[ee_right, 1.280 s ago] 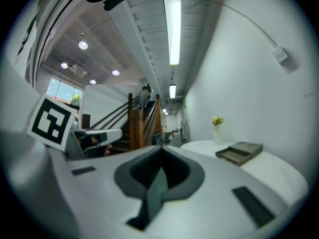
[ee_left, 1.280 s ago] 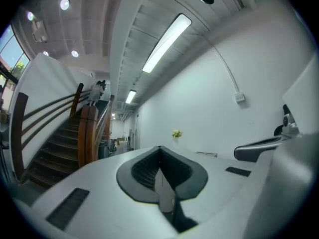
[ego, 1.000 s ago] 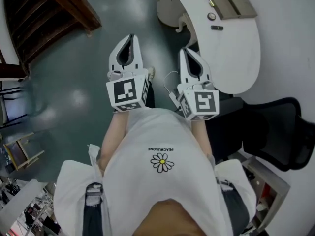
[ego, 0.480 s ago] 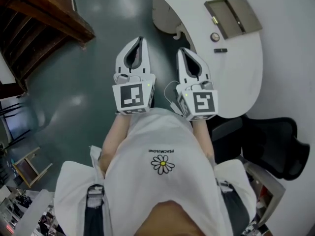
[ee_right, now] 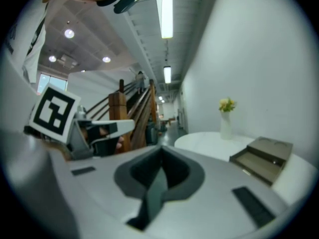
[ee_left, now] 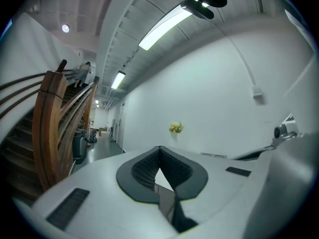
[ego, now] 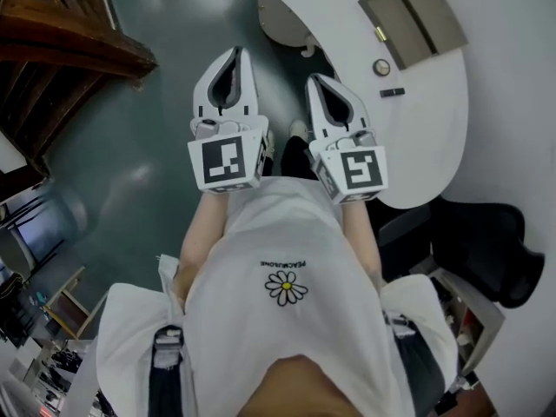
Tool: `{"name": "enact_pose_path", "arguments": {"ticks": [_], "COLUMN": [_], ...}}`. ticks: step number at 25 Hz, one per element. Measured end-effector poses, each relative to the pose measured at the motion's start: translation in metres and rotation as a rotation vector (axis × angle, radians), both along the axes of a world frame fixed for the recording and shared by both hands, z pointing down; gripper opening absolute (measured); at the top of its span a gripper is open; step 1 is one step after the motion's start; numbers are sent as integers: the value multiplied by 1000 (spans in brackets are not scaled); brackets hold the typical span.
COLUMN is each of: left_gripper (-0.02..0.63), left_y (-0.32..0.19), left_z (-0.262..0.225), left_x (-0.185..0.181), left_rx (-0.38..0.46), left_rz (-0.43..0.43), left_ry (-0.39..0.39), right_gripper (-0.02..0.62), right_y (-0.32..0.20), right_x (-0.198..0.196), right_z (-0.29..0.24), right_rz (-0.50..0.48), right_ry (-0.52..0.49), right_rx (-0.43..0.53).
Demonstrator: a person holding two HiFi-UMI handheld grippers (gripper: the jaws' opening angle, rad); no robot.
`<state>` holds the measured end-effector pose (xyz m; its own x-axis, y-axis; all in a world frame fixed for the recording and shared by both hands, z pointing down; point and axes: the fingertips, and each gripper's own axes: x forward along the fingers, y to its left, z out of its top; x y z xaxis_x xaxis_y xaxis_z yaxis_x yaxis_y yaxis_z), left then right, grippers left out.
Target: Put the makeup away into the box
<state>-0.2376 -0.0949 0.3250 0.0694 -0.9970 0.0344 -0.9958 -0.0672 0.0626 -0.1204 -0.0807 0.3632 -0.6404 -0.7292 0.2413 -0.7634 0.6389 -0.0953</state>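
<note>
Beside the white table (ego: 426, 129), left gripper (ego: 232, 55) and right gripper (ego: 315, 81) hold fingers closed, seemingly empty.

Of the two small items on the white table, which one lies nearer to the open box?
The round item, just below the open box in the head view. The dark oblong item lies farther from it.

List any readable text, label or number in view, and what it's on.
White cotton T-shirt: one small upside-down line above a daisy print, too small to read surely.
White marker cubes, left and right: black-and-white code squares, no letters.
No other print legible.
</note>
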Motion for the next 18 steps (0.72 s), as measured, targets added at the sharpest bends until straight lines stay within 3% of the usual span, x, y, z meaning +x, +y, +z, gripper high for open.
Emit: {"name": "enact_pose_path", "arguments": {"ticks": [5,12,18], "left_gripper": [20,20,20], "left_y": [-12,-29,-43], "left_z": [-1,-6,-2], "left_x": [11,22,45], "left_rx": [-6,6,-3], "left_rz": [7,-4,36], "left_ry": [-7,-15,-3], "right_gripper": [29,29,29], "right_y": [-12,-29,-36], "right_x": [-7,-2,2], "right_z": [-2,-9,-10], "right_rz": [-55,-73,-76], "right_ry": [-33,-67,-65], "right_rx": [-16,-9,-16]}}
